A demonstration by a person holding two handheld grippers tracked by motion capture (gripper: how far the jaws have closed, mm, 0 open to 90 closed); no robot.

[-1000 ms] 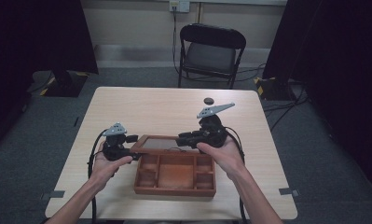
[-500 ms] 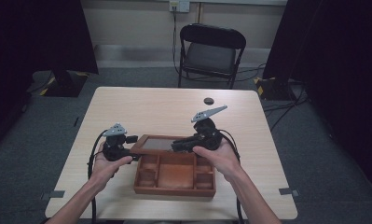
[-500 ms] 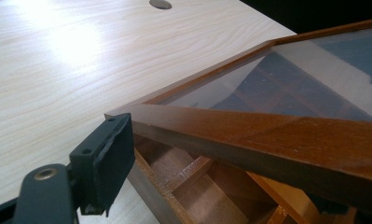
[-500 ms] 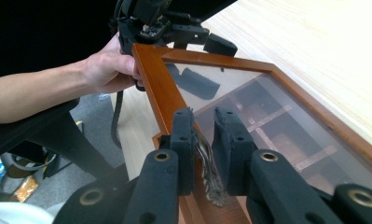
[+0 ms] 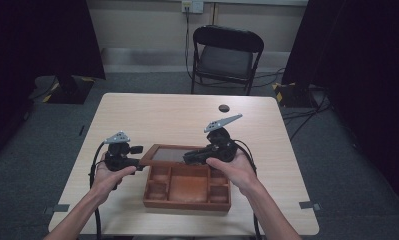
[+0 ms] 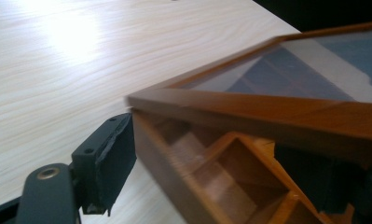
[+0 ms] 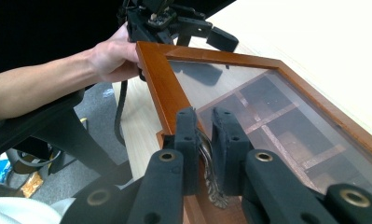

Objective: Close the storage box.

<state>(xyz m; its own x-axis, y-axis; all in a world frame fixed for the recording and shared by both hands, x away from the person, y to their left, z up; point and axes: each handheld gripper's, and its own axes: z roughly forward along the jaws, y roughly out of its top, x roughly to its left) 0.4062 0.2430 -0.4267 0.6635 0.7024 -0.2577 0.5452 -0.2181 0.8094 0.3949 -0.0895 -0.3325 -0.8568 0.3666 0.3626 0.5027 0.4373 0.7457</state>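
A brown wooden box (image 5: 187, 197) with several compartments sits near the table's front edge. Its glass-paned lid (image 5: 169, 155) is tilted partly up over the far half. My right gripper (image 5: 189, 157) is shut on the small metal clasp (image 7: 211, 179) at the lid's (image 7: 162, 88) free edge, its jaws (image 7: 204, 119) pinched around it. My left gripper (image 5: 139, 160) is at the box's far left corner. Its jaws (image 6: 225, 154) are open and straddle the box wall (image 6: 174, 168) under the lid (image 6: 249, 109), one outside and one inside.
A small dark round object (image 5: 223, 107) lies on the far side of the light wooden table (image 5: 152, 115). A black folding chair (image 5: 227, 55) stands beyond the table. Cables trail from both grippers off the front edge.
My right gripper has moved left and toward the person, carrying the lid's edge with it. The left gripper has stayed at the box's corner.
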